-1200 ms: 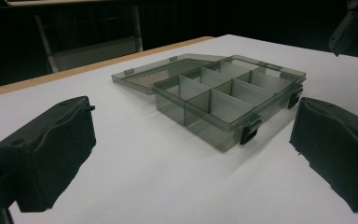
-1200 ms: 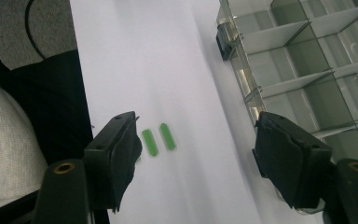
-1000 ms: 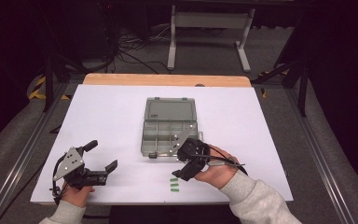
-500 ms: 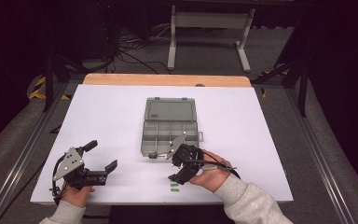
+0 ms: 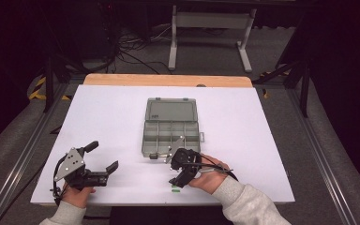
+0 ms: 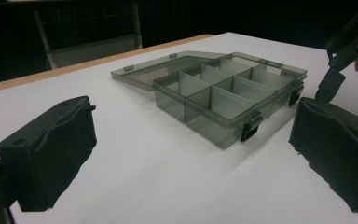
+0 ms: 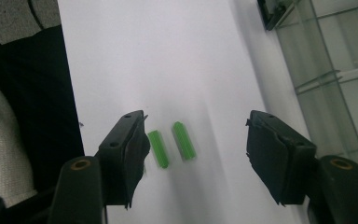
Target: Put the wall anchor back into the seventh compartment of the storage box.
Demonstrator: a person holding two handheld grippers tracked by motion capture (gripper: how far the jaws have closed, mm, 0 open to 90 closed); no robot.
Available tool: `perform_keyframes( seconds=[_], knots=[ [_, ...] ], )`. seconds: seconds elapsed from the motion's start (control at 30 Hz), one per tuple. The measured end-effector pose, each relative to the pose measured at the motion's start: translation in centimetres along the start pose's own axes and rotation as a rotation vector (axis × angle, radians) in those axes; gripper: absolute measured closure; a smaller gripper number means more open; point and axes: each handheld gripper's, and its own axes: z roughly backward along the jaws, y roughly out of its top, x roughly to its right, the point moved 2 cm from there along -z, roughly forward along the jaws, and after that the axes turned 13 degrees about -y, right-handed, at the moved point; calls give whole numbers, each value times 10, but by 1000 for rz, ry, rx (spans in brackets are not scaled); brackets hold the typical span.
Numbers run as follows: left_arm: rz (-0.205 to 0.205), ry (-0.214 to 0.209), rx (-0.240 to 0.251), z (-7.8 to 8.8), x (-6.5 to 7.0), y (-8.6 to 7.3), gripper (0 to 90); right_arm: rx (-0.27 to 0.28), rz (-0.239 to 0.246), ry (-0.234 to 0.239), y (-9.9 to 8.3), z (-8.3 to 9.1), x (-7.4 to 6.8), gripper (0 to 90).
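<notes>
two small green plugs (image 7: 170,147) lie side by side on the white table (image 5: 272,140), close to its near edge and just in front of the open compartment box (image 5: 171,133). they sit between the jaws of the right gripper (image 7: 198,154), nearer the left-hand jaw in the right gripper view, and neither jaw seems to touch them yet; the inner one may be very close to the nearer plug. compared with a second ago, the right gripper (image 5: 180,171) has come down from beside the box's front corner toward the table edge, and in the high view it now covers most of the plugs, which lay in plain sight below it before. its jaws have just been closing, with the plugs in the gap but not clamped, so the gripper stands partly apart. this reads as the start of a pick-up: the hand is lined up and low, and closing further should catch one or both plugs, likely for a compartment of the box, whose clear lid lies flat behind it. the left gripper (image 5: 91,161) has not moved; it rests near the table's left front with its jaws wide apart and nothing between them, pointing toward the box (image 6: 228,95).
</notes>
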Motion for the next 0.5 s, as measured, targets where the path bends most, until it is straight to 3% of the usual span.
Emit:
perform_keyframes(
  seconds=[0.5],
  knots=[
    [6, 0, 4, -2, 0, -1, 8, -40, 11, 12, 1, -16, -2, 478]
  ],
)
